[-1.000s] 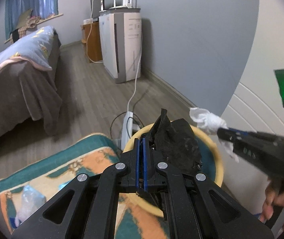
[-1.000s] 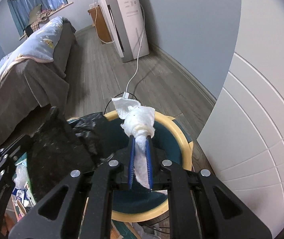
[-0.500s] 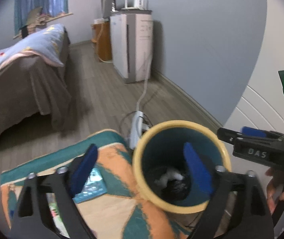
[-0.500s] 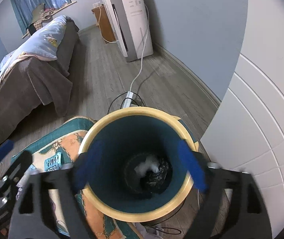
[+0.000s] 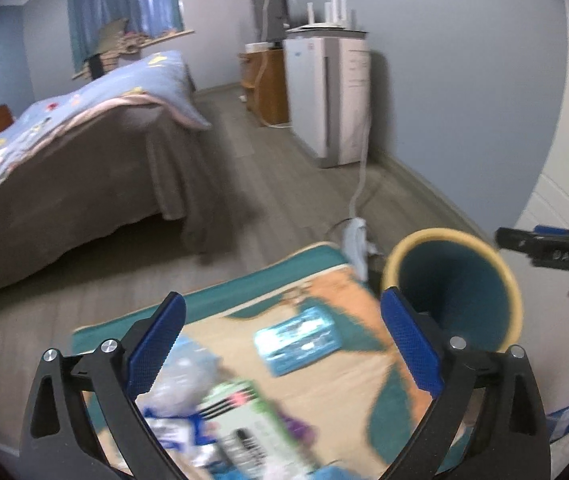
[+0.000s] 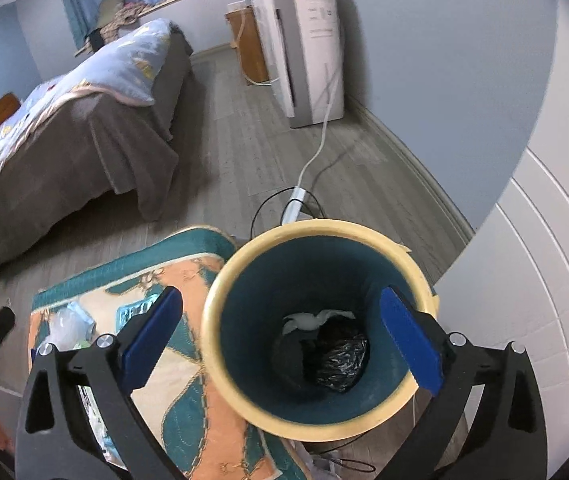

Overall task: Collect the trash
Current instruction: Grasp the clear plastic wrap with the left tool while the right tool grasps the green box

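On the grey wooden floor (image 6: pixel 240 148) beside the white panelled door (image 6: pixel 532 280), we find the round teal bin with a cream rim (image 6: pixel 220 284). At its bottom lie the crumpled white tissue (image 6: pixel 312 320) and the wadded black plastic bag (image 6: pixel 340 360), touching each other. We hold the right gripper (image 6: pixel 280 340) above the bin mouth; its jaws have just been opening and now stand wide, blue pads bare, nothing between them. The left gripper (image 5: pixel 284 344) is likewise spread wide after just opening, empty, and it hangs over the teal and orange patterned mat (image 5: pixel 324 276) that lies against the bin. On that mat we see a flat light-blue packet (image 5: pixel 300 340), a crinkled clear plastic wrapper (image 5: pixel 180 380) and a blurred green and white carton (image 5: pixel 252 428) near the left gripper's near edge. A white power strip (image 5: pixel 356 240) rests on the floor behind the bin, and a bed with a brown cover (image 5: pixel 84 184) stands well apart.
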Tool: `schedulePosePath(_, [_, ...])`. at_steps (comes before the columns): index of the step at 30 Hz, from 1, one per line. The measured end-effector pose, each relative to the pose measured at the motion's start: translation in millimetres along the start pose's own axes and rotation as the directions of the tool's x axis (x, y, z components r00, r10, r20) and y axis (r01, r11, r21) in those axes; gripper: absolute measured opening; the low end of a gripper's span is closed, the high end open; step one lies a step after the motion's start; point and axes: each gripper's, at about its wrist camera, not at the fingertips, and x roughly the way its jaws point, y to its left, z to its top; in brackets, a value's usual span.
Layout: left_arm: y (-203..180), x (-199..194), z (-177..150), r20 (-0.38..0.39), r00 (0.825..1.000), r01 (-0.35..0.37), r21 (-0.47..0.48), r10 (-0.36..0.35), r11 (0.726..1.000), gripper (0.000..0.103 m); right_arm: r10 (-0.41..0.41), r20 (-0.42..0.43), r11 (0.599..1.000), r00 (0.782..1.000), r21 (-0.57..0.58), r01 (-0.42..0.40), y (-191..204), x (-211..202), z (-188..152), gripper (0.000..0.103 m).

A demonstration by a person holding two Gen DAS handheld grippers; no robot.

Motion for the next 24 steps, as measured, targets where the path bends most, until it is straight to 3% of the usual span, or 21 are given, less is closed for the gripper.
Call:
schedulePosePath(12, [90.1, -39.4, -35.7, -0.003, 0.997, -0.077, -0.153, 0.077, 0.985, 0.097, 0.013, -0.029, 0.994, 0.999, -0.104, -0.016, 76.0, -4.5, -9.7, 0.097])
schedulePosePath(24, [143.4, -32.3, -67.2, -0.05, 0.994, -0.11, -0.254, 0.1, 0.961, 0.098, 0.028, -0.089, 0.967, 0.996, -0.25, -0.049, 164.3, 14.9, -32.2, 0.097])
